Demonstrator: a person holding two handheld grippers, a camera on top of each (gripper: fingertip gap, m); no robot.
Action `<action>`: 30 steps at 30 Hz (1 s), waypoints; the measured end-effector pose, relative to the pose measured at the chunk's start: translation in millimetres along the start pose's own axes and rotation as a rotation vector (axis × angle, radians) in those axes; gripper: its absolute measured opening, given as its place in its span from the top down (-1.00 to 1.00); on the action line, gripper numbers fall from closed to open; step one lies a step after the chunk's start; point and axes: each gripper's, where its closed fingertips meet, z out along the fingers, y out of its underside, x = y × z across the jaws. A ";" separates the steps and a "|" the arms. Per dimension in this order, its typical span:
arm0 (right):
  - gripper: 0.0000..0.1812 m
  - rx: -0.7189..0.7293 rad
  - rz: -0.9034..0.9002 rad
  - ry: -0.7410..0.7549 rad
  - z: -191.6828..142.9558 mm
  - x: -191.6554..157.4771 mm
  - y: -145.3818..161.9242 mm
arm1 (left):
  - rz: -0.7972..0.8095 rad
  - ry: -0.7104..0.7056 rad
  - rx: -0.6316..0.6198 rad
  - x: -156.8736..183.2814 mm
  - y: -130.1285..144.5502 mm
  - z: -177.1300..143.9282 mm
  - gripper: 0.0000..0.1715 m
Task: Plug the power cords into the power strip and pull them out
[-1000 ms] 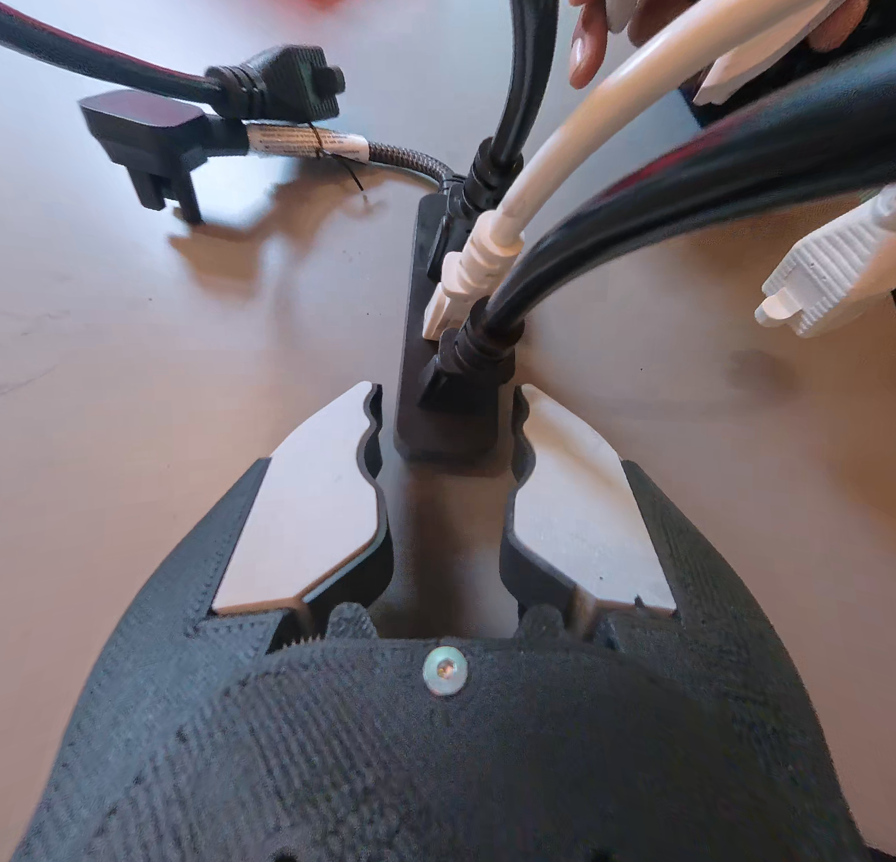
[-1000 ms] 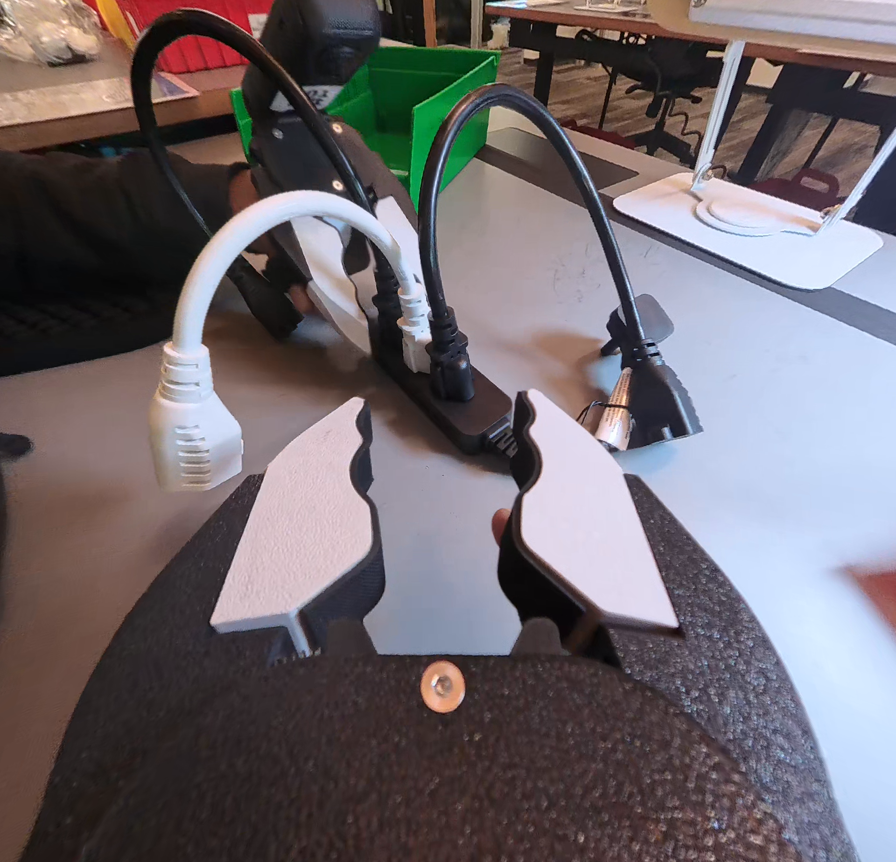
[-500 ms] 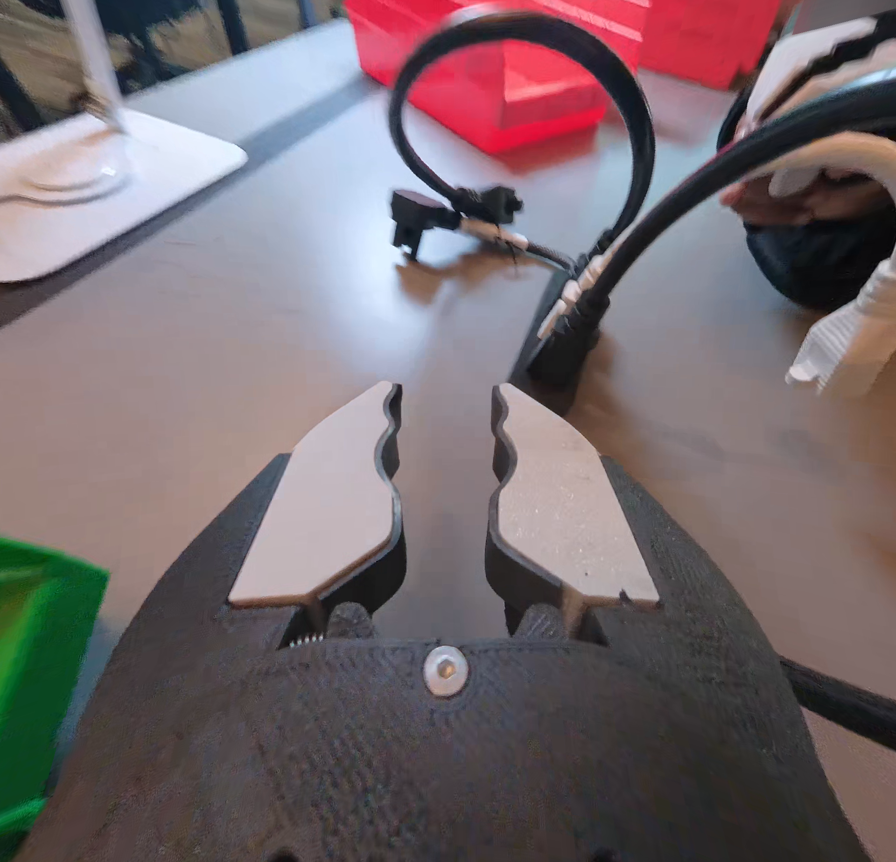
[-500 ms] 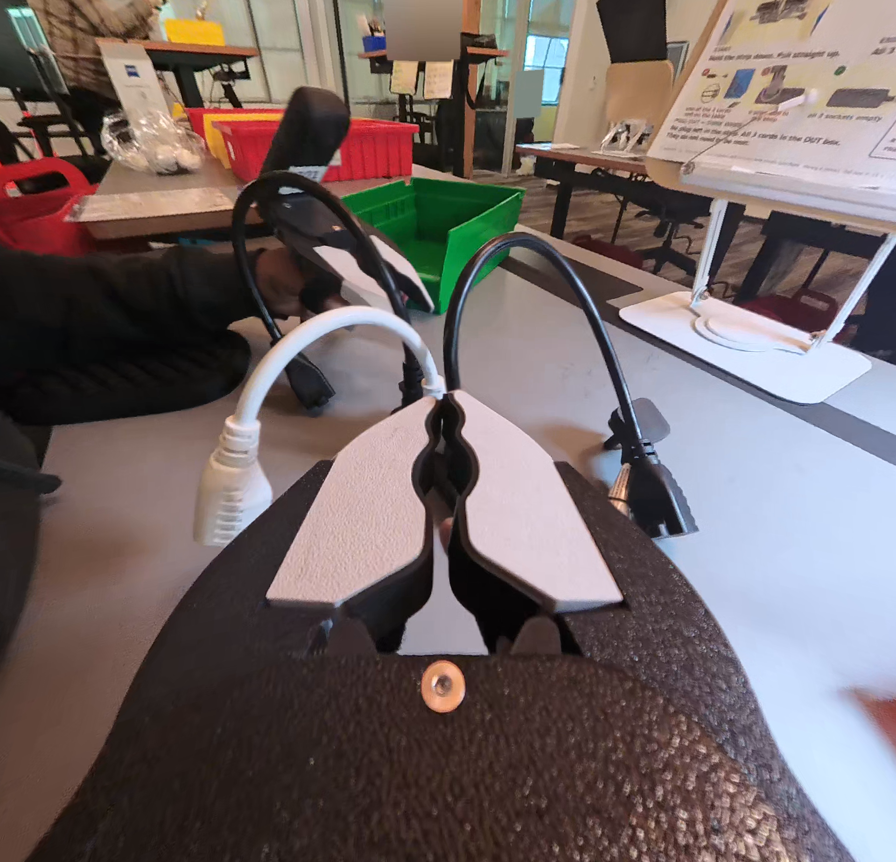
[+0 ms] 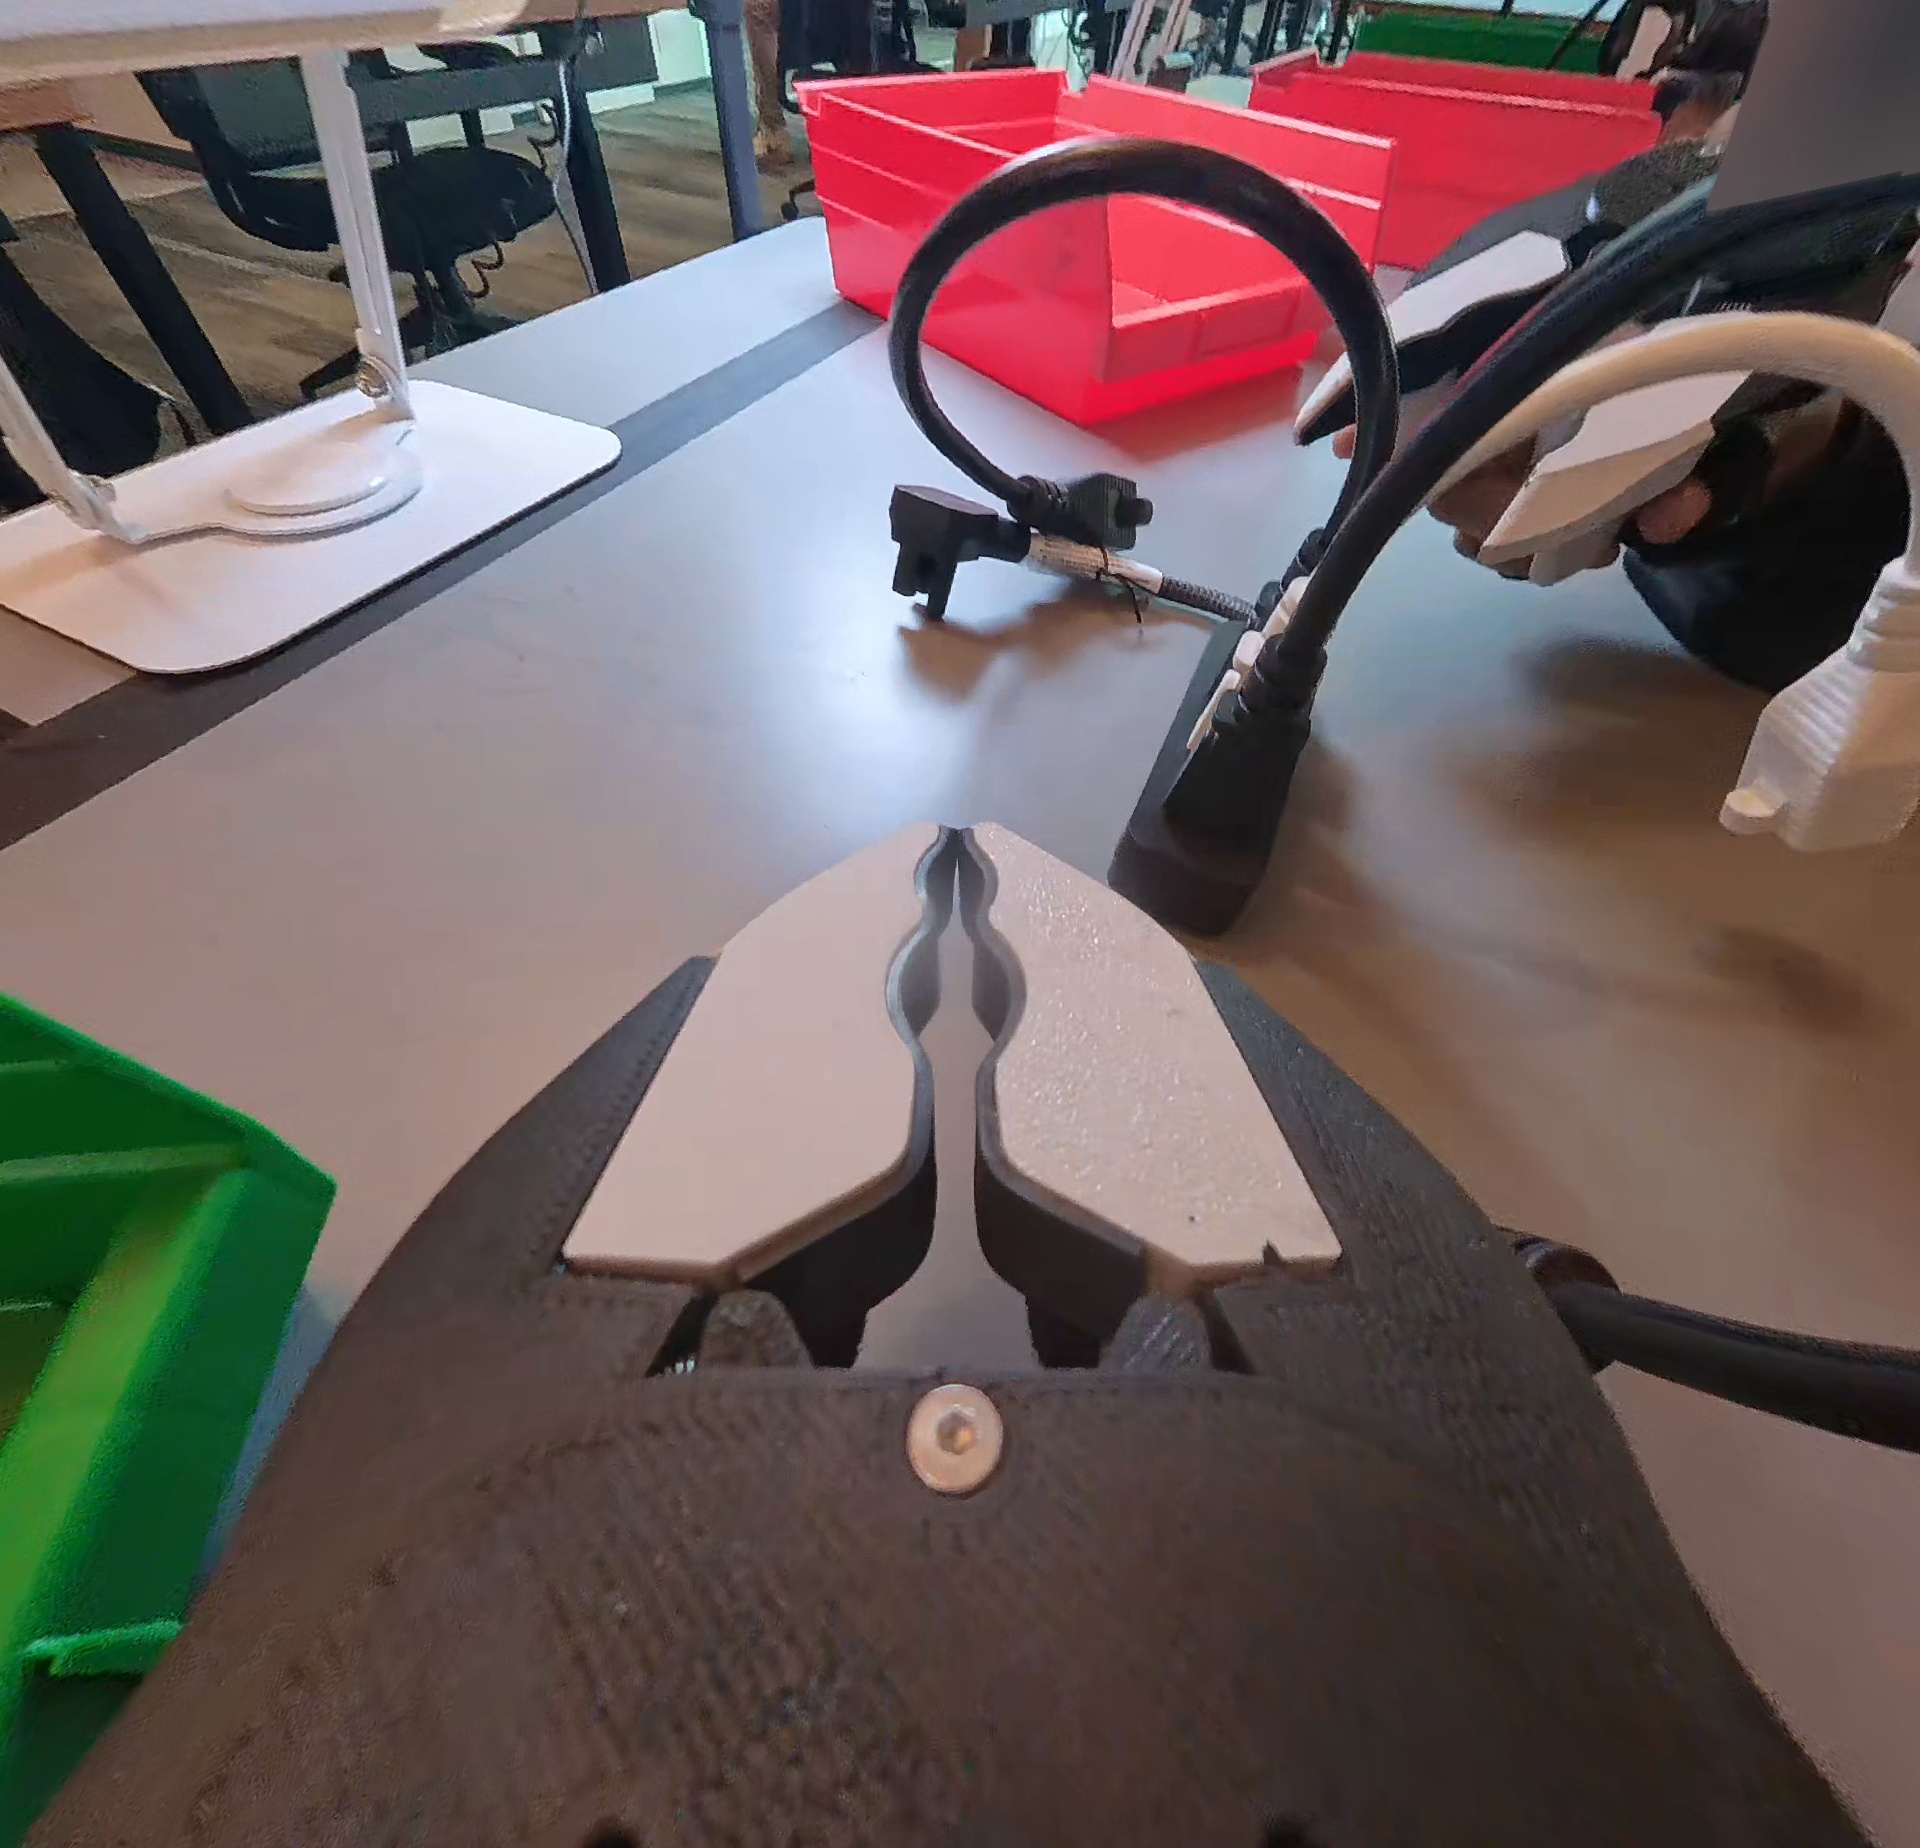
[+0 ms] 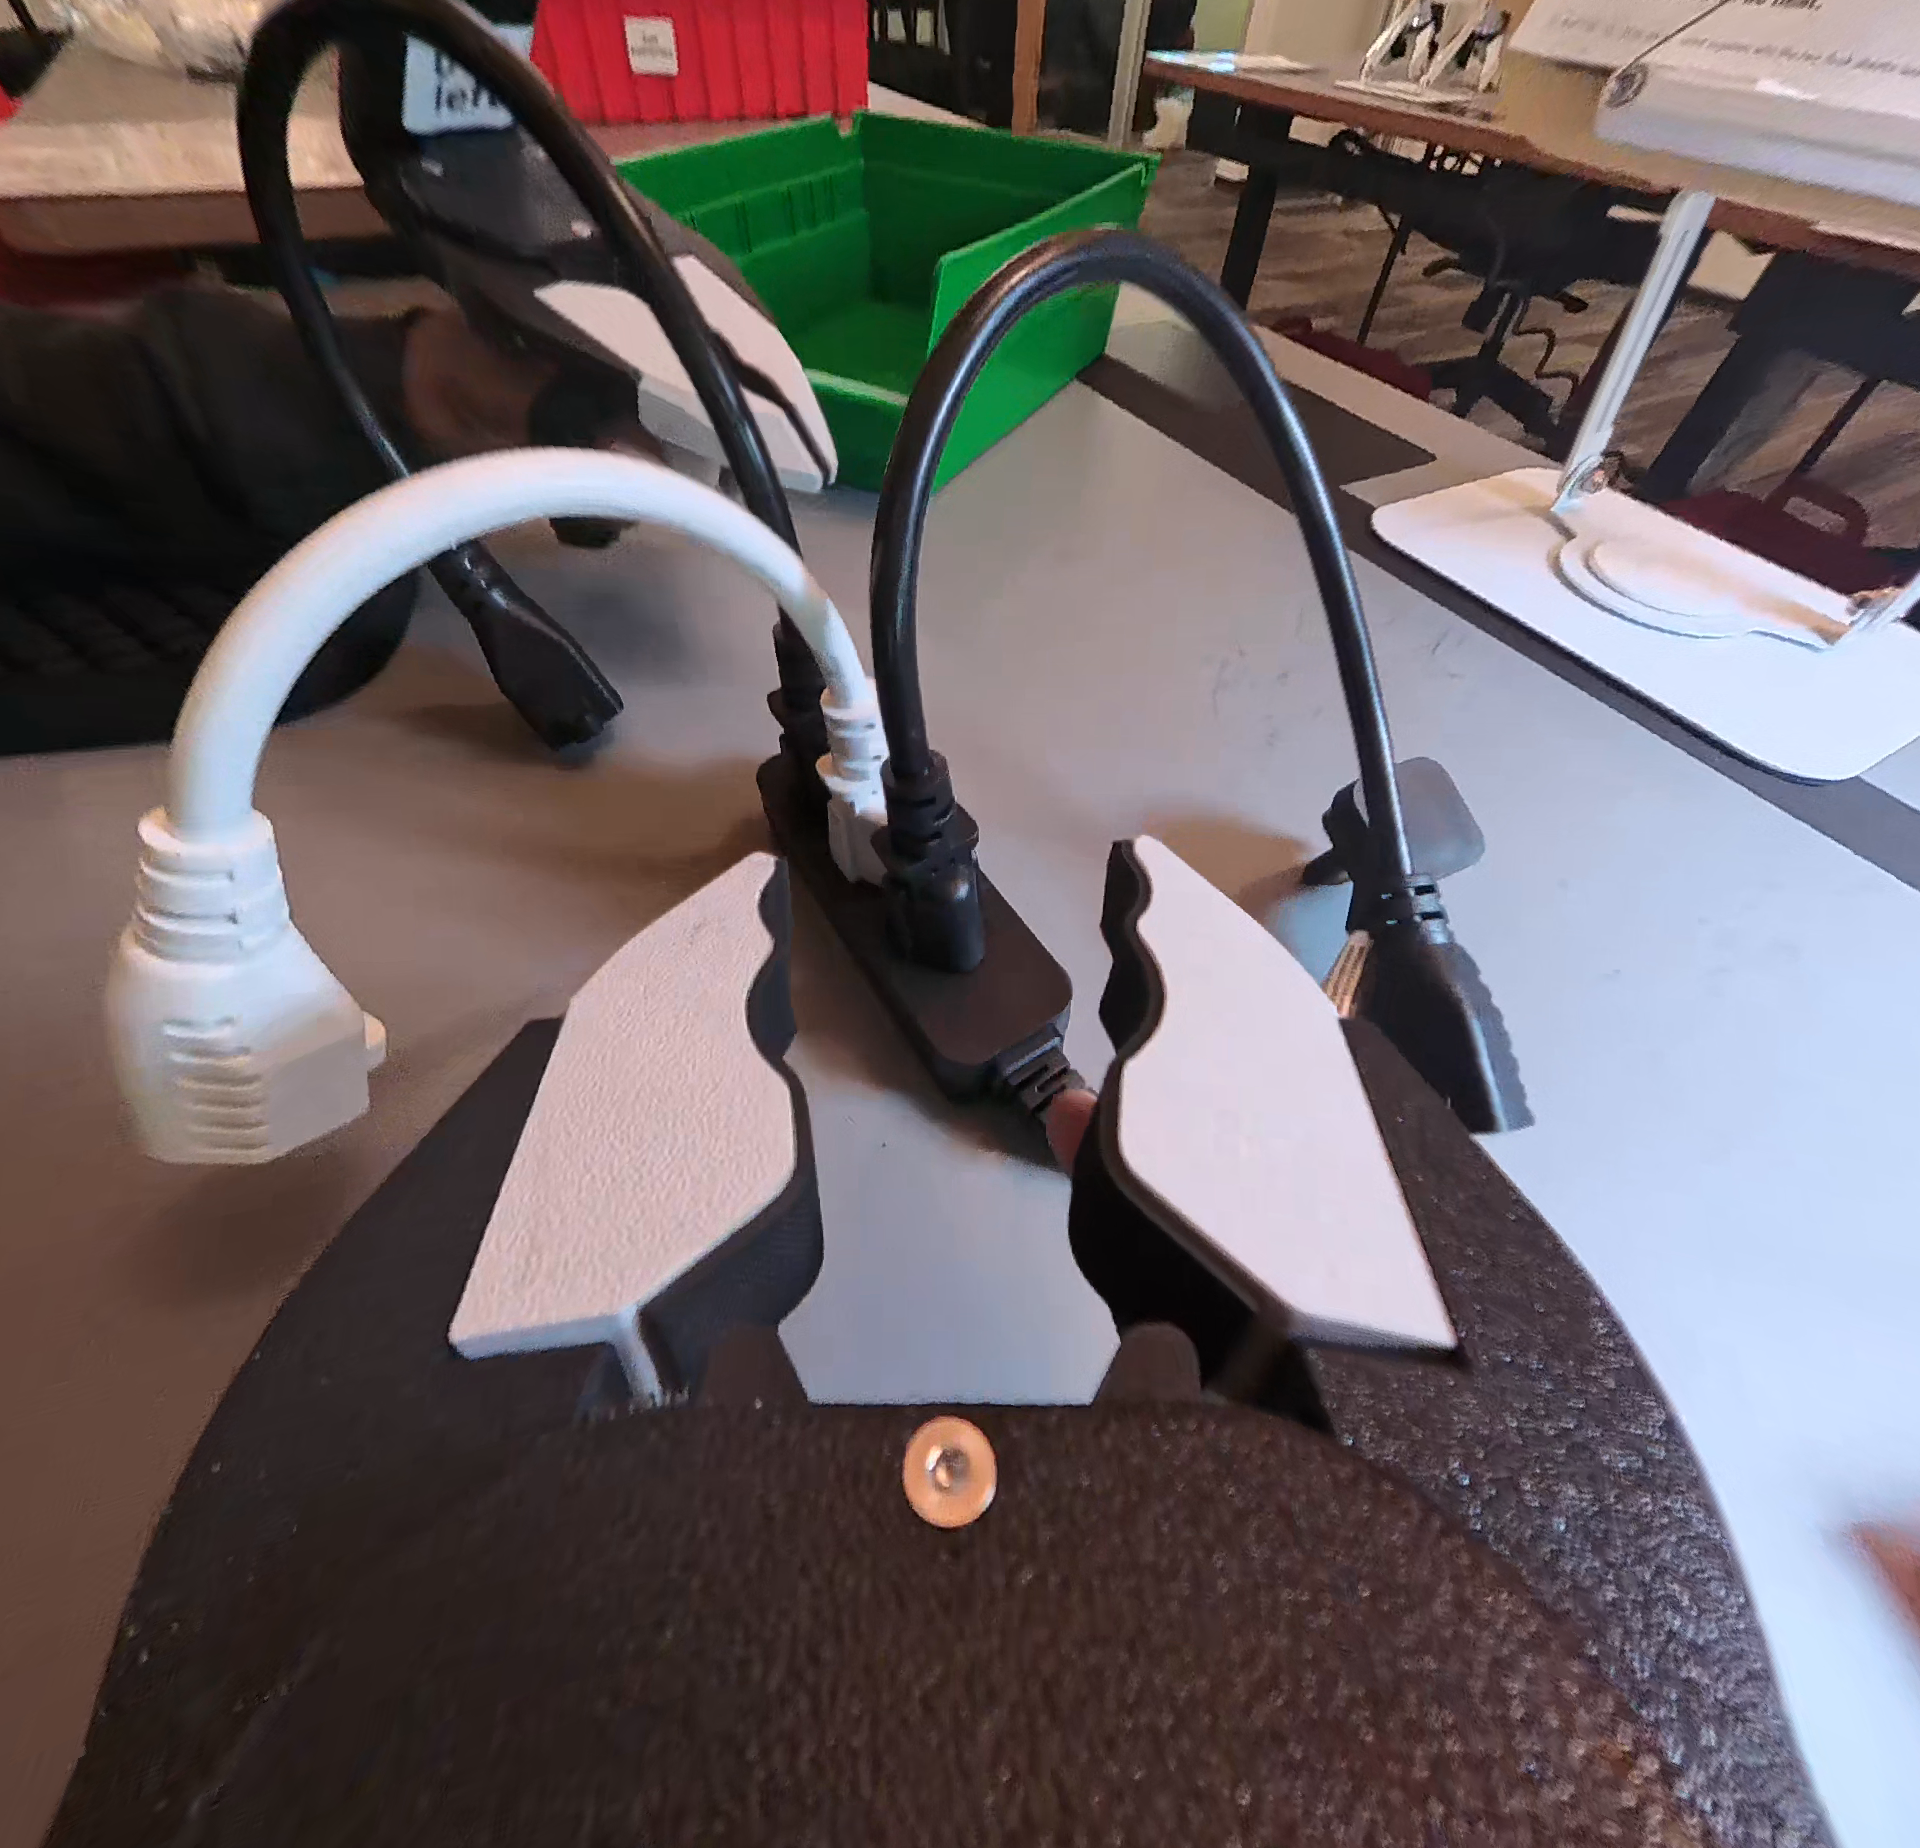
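A black power strip (image 6: 987, 977) lies on the grey table, also seen in the left wrist view (image 5: 1195, 842). Three short cords stand plugged in a row: a near black cord (image 6: 925, 863), a white cord (image 6: 852, 801) and a far black cord (image 6: 790, 697). The white cord's free end (image 6: 229, 1009) hangs at the left. My right gripper (image 6: 945, 863) is open, and its fingers straddle the strip's near end without touching it. My left gripper (image 5: 956, 840) is shut and empty, just left of the strip's other end.
A green bin (image 6: 935, 271) stands behind the strip and a red bin (image 5: 1091, 240) on the opposite side. A white stand base (image 6: 1662, 593) sits at the right. The strip's own flat plug (image 5: 935, 541) and a black cord end (image 6: 1444, 998) lie on the table. The left gripper's tips are roughly 15 cm from the right gripper's.
My left gripper drew back from the strip's end and shut. My right gripper shut half a second ago, and has now opened again around the strip's near end.
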 end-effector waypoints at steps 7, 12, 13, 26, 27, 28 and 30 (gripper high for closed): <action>0.42 -0.140 -0.065 0.007 12.3 -8.3 14.8 | 0.045 0.042 -0.026 12.1 4.0 7.5 0.88; 0.42 -0.195 -0.035 0.033 22.9 -11.0 13.7 | 0.029 0.119 -0.037 22.9 6.7 10.3 0.72; 0.42 -0.198 -0.022 0.044 24.2 -10.3 12.6 | 0.028 0.136 -0.046 25.8 8.2 11.9 0.70; 0.38 -0.188 -0.030 0.124 26.4 -6.4 14.2 | 0.081 0.057 0.000 29.5 -12.9 6.7 0.54; 0.39 -0.190 -0.025 0.120 28.1 -6.7 15.1 | 0.083 0.048 0.001 29.3 -14.4 6.2 0.53; 0.40 -0.193 -0.020 0.117 30.3 -6.7 16.1 | 0.087 0.039 0.001 29.1 -15.7 5.8 0.52; 0.47 -0.236 -0.006 0.085 37.3 -10.6 20.9 | 0.091 0.021 -0.002 28.6 -17.0 4.8 0.51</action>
